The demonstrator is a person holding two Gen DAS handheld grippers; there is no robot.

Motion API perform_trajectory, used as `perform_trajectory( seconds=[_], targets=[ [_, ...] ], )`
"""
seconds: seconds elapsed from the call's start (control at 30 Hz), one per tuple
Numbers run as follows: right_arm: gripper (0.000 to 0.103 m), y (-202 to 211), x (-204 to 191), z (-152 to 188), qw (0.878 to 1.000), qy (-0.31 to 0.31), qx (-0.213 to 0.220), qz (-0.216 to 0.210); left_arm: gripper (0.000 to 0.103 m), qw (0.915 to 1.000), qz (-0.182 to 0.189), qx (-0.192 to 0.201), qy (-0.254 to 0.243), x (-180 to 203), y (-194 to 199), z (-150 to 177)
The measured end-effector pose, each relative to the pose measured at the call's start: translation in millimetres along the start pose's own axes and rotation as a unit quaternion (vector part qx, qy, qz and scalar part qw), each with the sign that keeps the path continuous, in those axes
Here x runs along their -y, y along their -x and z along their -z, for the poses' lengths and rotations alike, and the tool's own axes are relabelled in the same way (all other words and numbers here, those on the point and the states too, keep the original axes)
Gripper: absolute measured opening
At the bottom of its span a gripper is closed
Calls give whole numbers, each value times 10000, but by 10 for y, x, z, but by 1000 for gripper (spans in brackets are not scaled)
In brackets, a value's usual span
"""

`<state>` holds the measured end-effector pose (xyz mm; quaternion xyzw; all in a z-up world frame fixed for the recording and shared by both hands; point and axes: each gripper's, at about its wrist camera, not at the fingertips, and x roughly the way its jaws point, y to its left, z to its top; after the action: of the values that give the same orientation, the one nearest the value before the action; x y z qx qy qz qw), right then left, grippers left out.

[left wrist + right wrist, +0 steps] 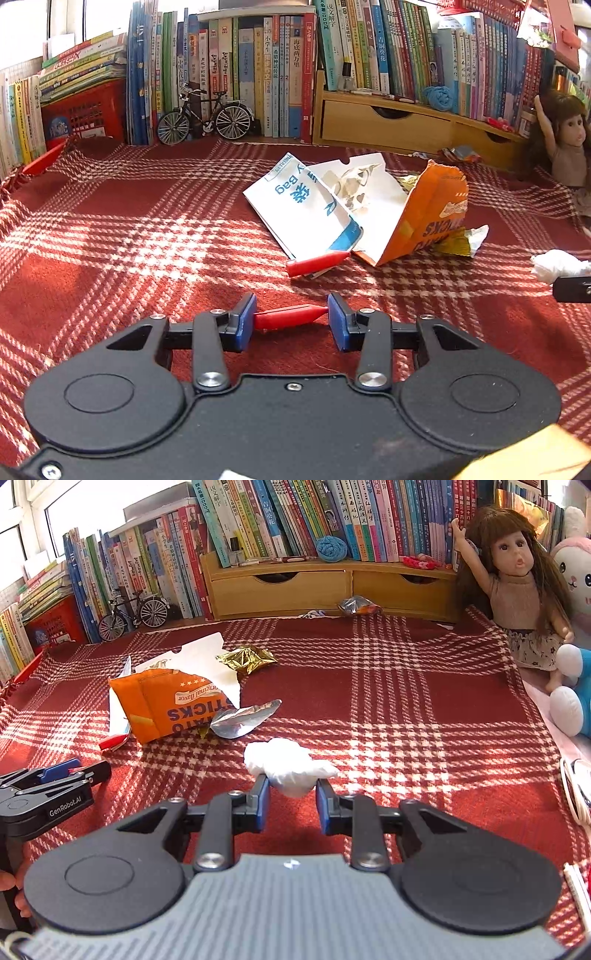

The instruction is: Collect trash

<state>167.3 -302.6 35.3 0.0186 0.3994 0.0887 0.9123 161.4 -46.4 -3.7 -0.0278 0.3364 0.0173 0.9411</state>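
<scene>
White crumpled tissue [290,771] sits pinched in your right gripper [290,794]. Your left gripper [291,317] brackets a red pointed plastic piece [290,318], grip unclear. Paper scraps fill the torn orange snack bag [166,705].

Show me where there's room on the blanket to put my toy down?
Free: the wide patch of red plaid blanket between the gold wrapper and the doll, and the stretch left of the white bag, toward the model bicycle. Crowded: around the orange snack bag, with the silver wrapper.

Your left gripper [291,319] is black with blue pads, silver screws and two round discs. Your right gripper [291,797] matches it, with a ribbed grey plate near the camera.
</scene>
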Motion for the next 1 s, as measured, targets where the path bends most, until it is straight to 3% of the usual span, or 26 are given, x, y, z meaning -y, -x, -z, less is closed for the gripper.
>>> perform_trajectory(
  seconds=[0.4, 1.0],
  targets=[
    [33, 317, -35, 176, 9999, -25, 79, -100, 40, 9985, 467, -29, -269, 52, 470, 102],
    [33, 1156, -214, 746, 9997, -123, 71, -199, 40, 9914, 1077, 230, -709, -9, 1629, 483]
  ],
)
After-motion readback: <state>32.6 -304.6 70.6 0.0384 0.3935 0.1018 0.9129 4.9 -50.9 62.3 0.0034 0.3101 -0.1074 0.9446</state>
